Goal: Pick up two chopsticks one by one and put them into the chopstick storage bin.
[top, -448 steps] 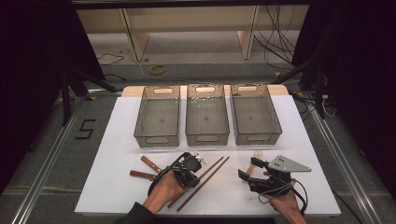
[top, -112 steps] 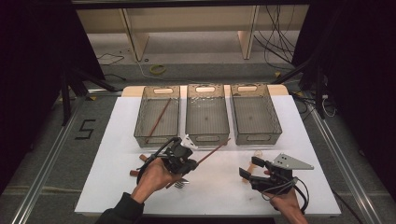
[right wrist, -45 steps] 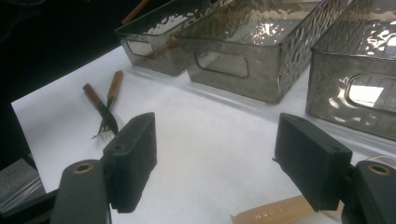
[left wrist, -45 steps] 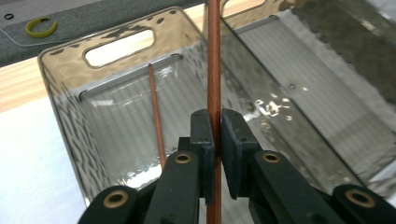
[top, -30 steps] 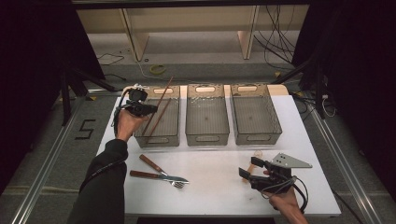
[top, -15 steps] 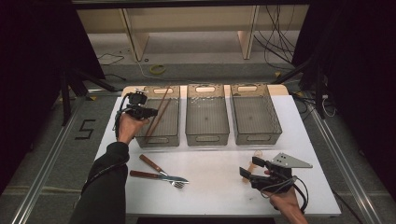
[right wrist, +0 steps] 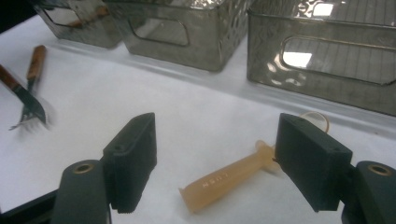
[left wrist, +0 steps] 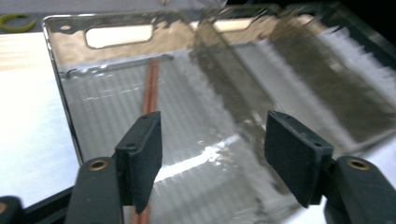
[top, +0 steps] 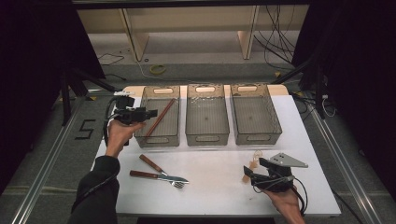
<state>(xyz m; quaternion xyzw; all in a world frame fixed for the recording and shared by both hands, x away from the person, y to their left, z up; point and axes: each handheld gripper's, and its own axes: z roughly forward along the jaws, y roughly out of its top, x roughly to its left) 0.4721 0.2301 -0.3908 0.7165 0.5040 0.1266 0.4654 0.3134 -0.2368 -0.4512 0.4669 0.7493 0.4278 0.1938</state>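
Observation:
A pair of brown chopsticks (top: 159, 117) (left wrist: 150, 88) lies slanted in the left clear bin (top: 156, 140) (left wrist: 70, 121). My left gripper (top: 151, 113) (left wrist: 212, 140) hovers at that bin's left rim. Its jaws have just been opening, stand open and hold nothing. The chopsticks lie below them, under the left jaw. Near the front right, my right gripper (top: 247, 173) (right wrist: 217, 140) rests open over an amber plastic tool (top: 251, 164) (right wrist: 229, 179) with a ring end, which lies on the white table between the jaws, untouched.
A middle bin (top: 208, 137) (right wrist: 159, 35) and a right bin (top: 256, 135) (right wrist: 327, 56) stand beside the left one. A wooden-handled fork (top: 161, 176) (right wrist: 28, 109) and another wooden-handled utensil (top: 150, 163) (right wrist: 36, 63) lie on the white table (top: 210, 186) at front left.
My left gripper has opened and drawn back toward the left and near side from over the left bin, leaving the chopsticks inside. My right gripper has stayed still.

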